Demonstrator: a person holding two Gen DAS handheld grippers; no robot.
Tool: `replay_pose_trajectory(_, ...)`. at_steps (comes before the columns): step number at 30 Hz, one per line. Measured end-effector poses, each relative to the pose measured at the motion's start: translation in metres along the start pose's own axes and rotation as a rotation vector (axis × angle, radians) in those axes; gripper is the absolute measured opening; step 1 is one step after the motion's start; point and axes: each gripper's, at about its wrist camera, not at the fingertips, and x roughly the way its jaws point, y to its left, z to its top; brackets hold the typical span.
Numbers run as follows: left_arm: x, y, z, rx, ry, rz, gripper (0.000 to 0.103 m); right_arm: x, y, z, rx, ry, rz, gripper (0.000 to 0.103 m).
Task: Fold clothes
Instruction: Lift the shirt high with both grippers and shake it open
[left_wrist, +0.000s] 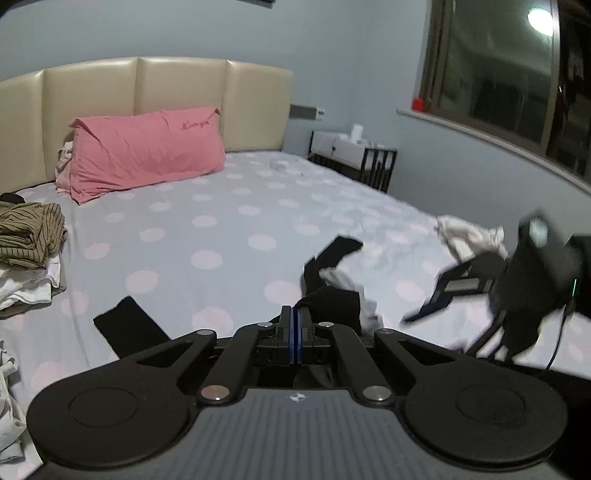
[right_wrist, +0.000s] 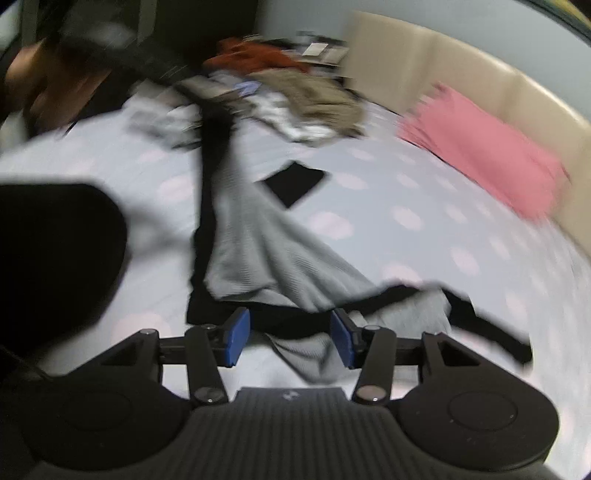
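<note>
Grey-and-black garment strung between two grippers over the bed

Left gripper (left_wrist: 296, 332) pinches its black edge (jaws together); right gripper (right_wrist: 290, 338) gapes, nearer the garment (right_wrist: 258, 243), which stretches lengthwise away from it

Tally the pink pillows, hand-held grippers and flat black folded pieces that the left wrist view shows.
Pink pillow: 1
Hand-held grippers: 2 (left hand-held gripper, shut on the black-and-grey garment; right hand-held gripper, blurred)
Flat black folded piece: 1
Total: 4
</note>
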Motion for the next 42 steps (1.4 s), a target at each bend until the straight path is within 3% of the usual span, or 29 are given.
replay_pose_trajectory(6, 0.004, 0.014, 0.013, -0.051, -0.03, -0.012, 0.0, 0.052, 0.032, 0.017, -0.471, 0.069, 0.016, 0.052)
replay_pose_trajectory(10, 0.009, 0.02, 0.016, -0.059, -0.023, -0.014, 0.0, 0.074, 0.044, 0.019, -0.573, 0.044, -0.013, 0.049)
replay_pose_trajectory(12, 0.009, 0.025, 0.016, -0.078, -0.026, -0.02, 0.0, 0.087, 0.045, 0.019, -0.583, 0.057, -0.036, 0.035)
replay_pose_trajectory(13, 0.009, 0.028, 0.016, -0.09, -0.028, -0.016, 0.0, 0.092, 0.043, 0.02, -0.573, 0.072, -0.03, 0.002)
replay_pose_trajectory(17, 0.001, 0.04, 0.022, -0.132, -0.038, 0.038, 0.0, 0.085, 0.028, 0.024, -0.469, 0.054, -0.048, 0.002)
replay_pose_trajectory(21, -0.026, 0.055, 0.045, -0.227, -0.107, 0.068, 0.0, 0.036, -0.018, 0.044, -0.267, -0.01, -0.142, 0.002)
replay_pose_trajectory(23, -0.043, 0.055, 0.064, -0.228, -0.159, 0.084, 0.0, 0.0, -0.048, 0.059, -0.168, -0.055, -0.196, 0.002)
replay_pose_trajectory(26, -0.074, 0.041, 0.101, -0.171, -0.248, 0.089, 0.0, -0.064, -0.093, 0.085, -0.06, -0.137, -0.301, 0.002)
replay_pose_trajectory(30, -0.12, 0.009, 0.148, -0.072, -0.362, 0.111, 0.0, -0.154, -0.122, 0.123, 0.007, -0.279, -0.411, 0.002)
replay_pose_trajectory(36, -0.199, -0.045, 0.189, 0.034, -0.526, 0.135, 0.0, -0.276, -0.109, 0.162, -0.058, -0.437, -0.552, 0.002)
replay_pose_trajectory(42, -0.227, -0.073, 0.183, 0.06, -0.54, 0.151, 0.0, -0.325, -0.08, 0.163, -0.101, -0.488, -0.564, 0.001)
